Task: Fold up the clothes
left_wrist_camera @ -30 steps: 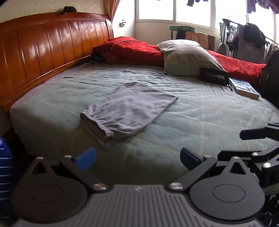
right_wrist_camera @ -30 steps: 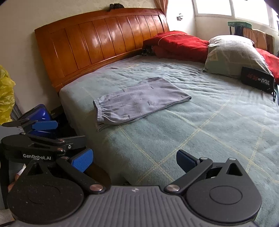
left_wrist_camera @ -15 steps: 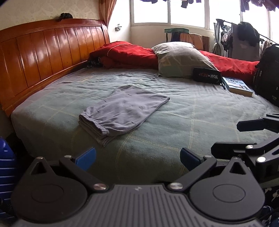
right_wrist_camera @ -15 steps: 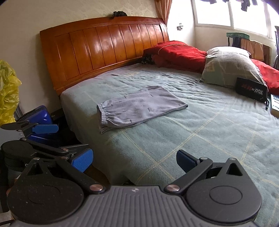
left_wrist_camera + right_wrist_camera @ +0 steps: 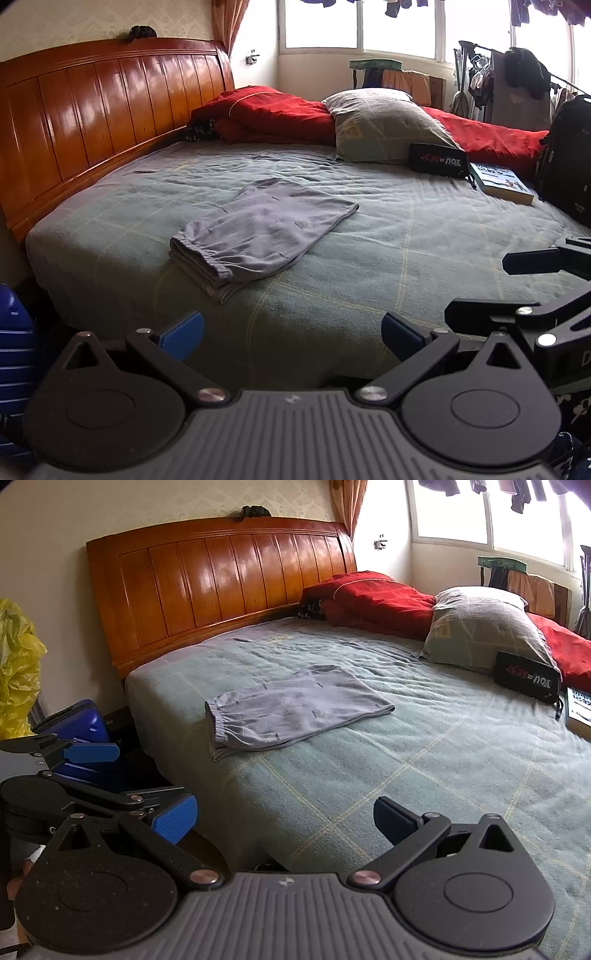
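Hovering off the bed's (image 5: pixel 424 258) near edge, the left hand-held gripper (image 5: pixel 291 332) has its jaws spread, empty; the right hand-held gripper (image 5: pixel 284 818) likewise spread; the folded grey shorts (image 5: pixel 258 229) lie flat on the green bedspread, well apart from both.

One folded garment (image 5: pixel 266 229), one pillow (image 5: pixel 388 125), one book (image 5: pixel 502 182), perhaps one pouch (image 5: pixel 437 160).

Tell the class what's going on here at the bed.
A person holds a claw in each hand at the edge of the bed. The left claw and right claw are both open and hold nothing. The grey shorts lie folded flat on the green cover, clear of both claws.
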### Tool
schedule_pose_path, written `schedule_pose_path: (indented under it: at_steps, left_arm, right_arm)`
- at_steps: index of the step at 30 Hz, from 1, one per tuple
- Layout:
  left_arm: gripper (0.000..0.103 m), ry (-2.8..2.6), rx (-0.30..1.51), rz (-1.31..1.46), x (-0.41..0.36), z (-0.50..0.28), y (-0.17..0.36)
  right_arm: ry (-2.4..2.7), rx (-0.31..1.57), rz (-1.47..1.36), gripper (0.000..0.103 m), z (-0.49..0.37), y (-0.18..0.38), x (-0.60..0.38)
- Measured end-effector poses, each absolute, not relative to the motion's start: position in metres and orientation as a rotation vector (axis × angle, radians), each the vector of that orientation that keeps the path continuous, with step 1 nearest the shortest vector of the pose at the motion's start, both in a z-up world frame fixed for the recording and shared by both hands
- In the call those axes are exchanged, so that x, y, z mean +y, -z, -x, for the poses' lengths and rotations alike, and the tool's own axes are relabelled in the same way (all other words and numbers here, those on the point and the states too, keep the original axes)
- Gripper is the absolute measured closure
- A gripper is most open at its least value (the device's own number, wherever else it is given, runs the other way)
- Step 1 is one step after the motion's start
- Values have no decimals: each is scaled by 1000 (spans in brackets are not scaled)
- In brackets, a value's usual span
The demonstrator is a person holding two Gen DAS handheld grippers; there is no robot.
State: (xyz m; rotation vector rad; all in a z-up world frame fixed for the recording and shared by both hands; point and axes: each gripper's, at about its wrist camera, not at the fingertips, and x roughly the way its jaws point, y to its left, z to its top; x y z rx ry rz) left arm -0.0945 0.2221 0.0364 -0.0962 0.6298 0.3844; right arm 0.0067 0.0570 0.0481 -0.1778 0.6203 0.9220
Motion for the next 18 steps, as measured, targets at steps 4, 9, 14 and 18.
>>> schedule_pose_path:
  at_steps: [4, 9, 14, 18]
  left_arm:
    - [1, -382, 631, 98, 222, 93, -36]
    - [1, -380, 630, 95, 222, 92, -37]
    - [1, -378, 631, 92, 219, 91, -38]
    - [1, -380, 631, 90, 216, 91, -39]
  right_arm:
    - [-917, 618, 180, 0, -6, -48, 57]
    - [-915, 616, 178, 0, -5, -50, 54]
    - [-913, 614, 175, 0, -5, -51, 52]
    - [-913, 613, 173, 0, -6, -51, 50]
